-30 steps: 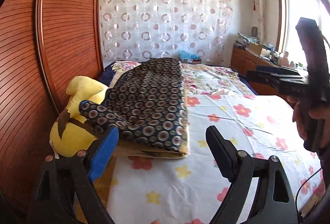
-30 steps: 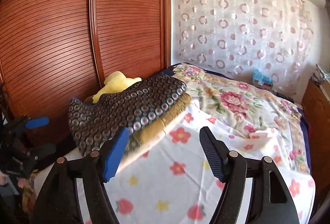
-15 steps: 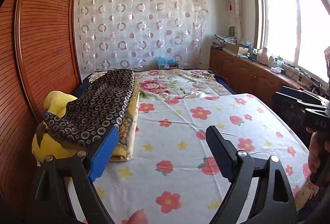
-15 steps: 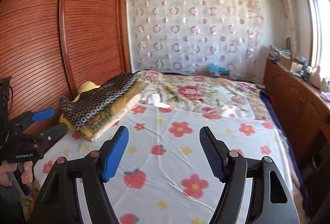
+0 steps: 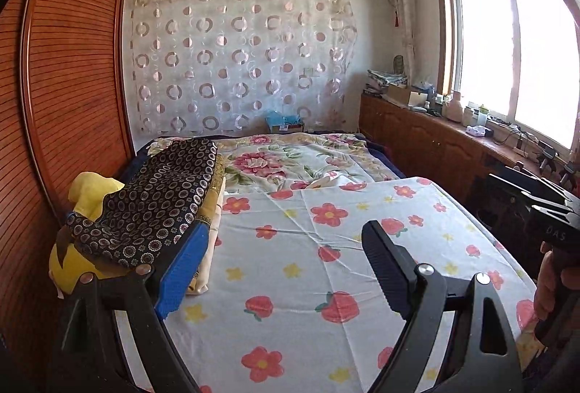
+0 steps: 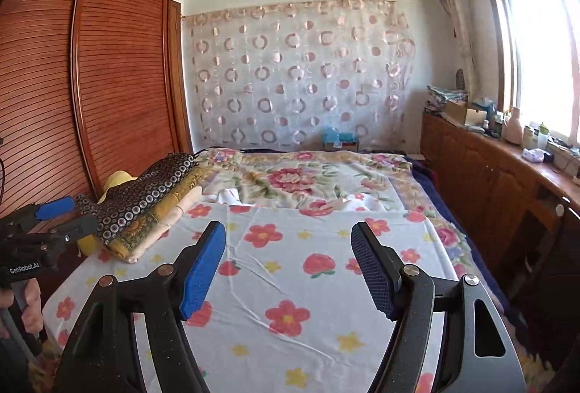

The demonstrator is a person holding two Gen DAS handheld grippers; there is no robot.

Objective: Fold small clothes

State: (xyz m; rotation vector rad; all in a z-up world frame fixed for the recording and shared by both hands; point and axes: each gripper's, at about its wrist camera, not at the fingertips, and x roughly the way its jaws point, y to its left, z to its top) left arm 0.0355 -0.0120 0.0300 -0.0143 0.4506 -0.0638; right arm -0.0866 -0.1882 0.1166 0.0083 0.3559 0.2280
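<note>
A stack of folded clothes lies at the bed's left edge, topped by a dark circle-patterned garment point(image 5: 159, 204), also in the right wrist view point(image 6: 145, 197), over a yellow patterned piece point(image 6: 159, 215) and a cream piece point(image 6: 170, 222). My left gripper point(image 5: 286, 248) is open and empty, held above the bed, its blue finger just in front of the stack. My right gripper point(image 6: 288, 248) is open and empty over the middle of the flowered sheet point(image 6: 290, 277). Each gripper shows at the edge of the other's view.
A yellow plush toy point(image 5: 87, 190) lies under the stack beside the wooden wardrobe point(image 5: 65, 85). A floral blanket point(image 5: 290, 161) covers the far half of the bed. A wooden cabinet point(image 6: 489, 172) with clutter runs under the window on the right.
Both grippers have drawn back from the stack and swung right and up, so the whole bed and the window now show. Both stay open.
</note>
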